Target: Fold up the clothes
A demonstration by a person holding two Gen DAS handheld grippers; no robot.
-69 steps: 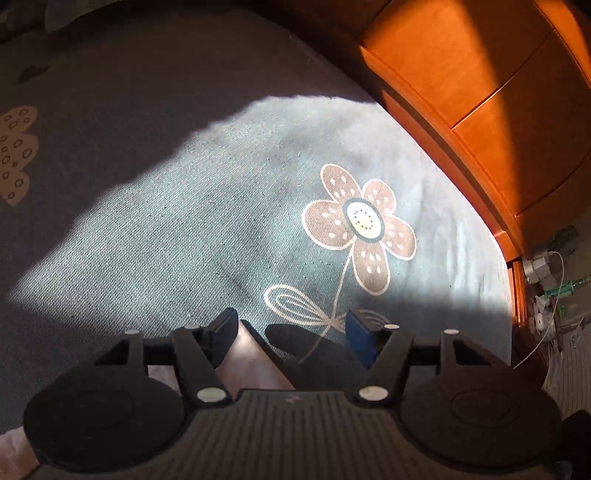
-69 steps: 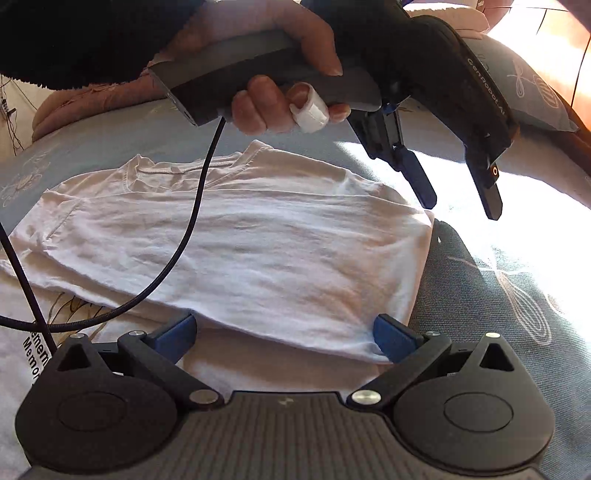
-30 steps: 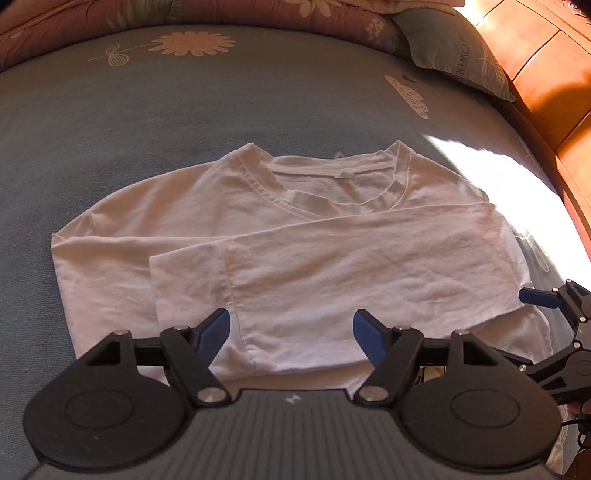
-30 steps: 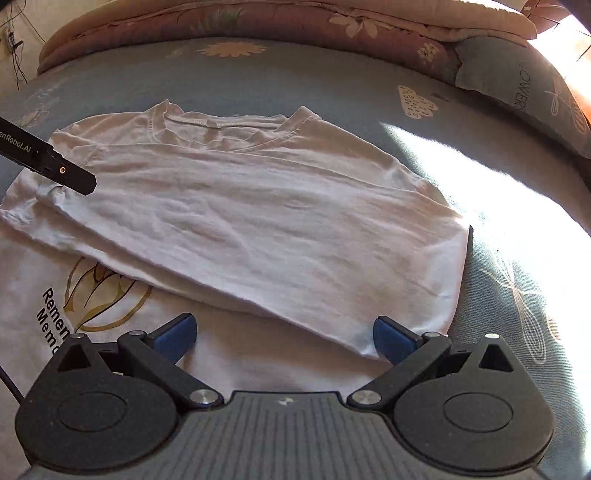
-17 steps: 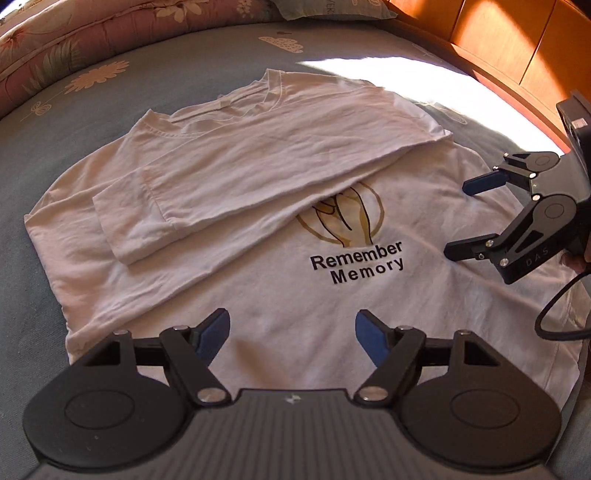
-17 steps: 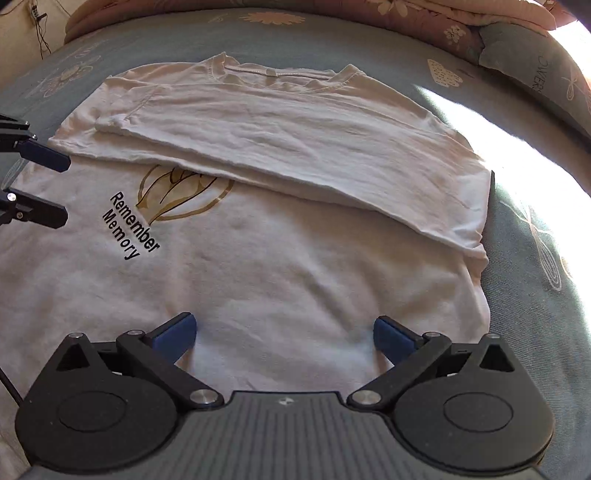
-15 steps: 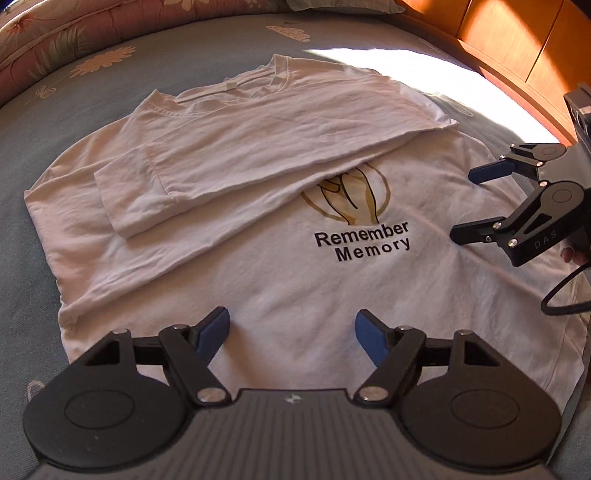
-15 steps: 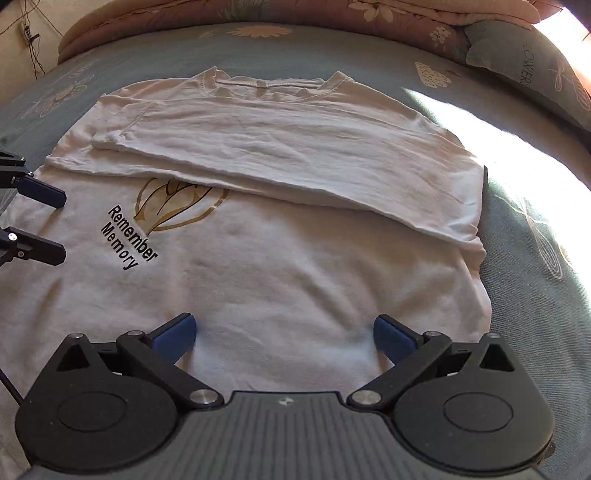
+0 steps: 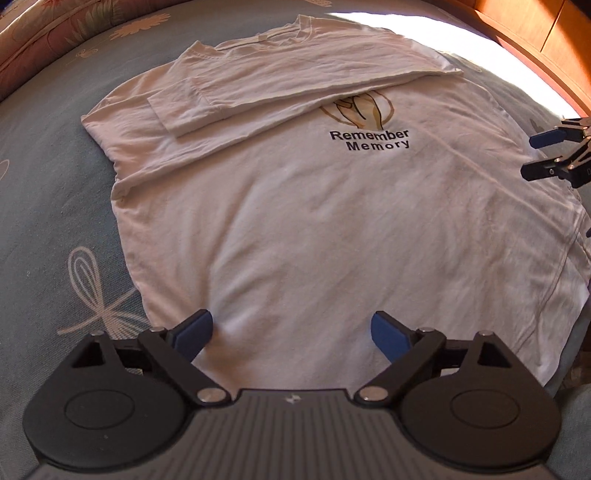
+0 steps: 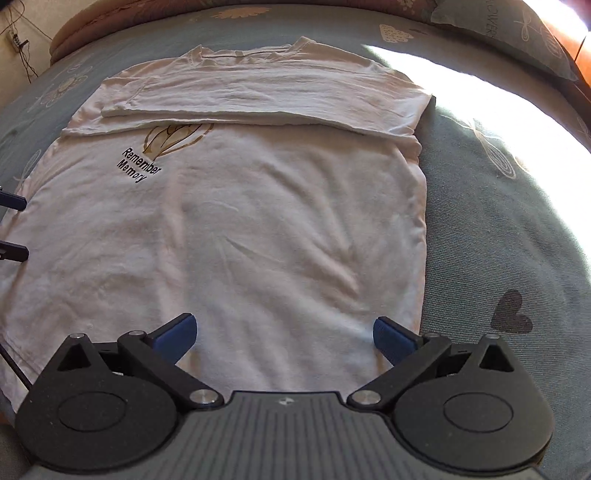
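Both grippers have pulled back from the folded sleeves to the hem of the shirt (image 9: 314, 229) lying flat on the bed (image 9: 44, 192), so the bottom fold looks next, with the left gripper (image 9: 291, 330) just opened wider and the right gripper (image 10: 284, 334) wide too, both empty.

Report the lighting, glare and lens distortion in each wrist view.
Left wrist view: sunlight blows out the blue-grey floral bedsheet beyond the white printed T-shirt; the fisheye lens bows the bed's edges. Right wrist view: a blown-out sun patch on the sheet at upper right, the shirt evenly lit, the same barrel curvature; both sharp.
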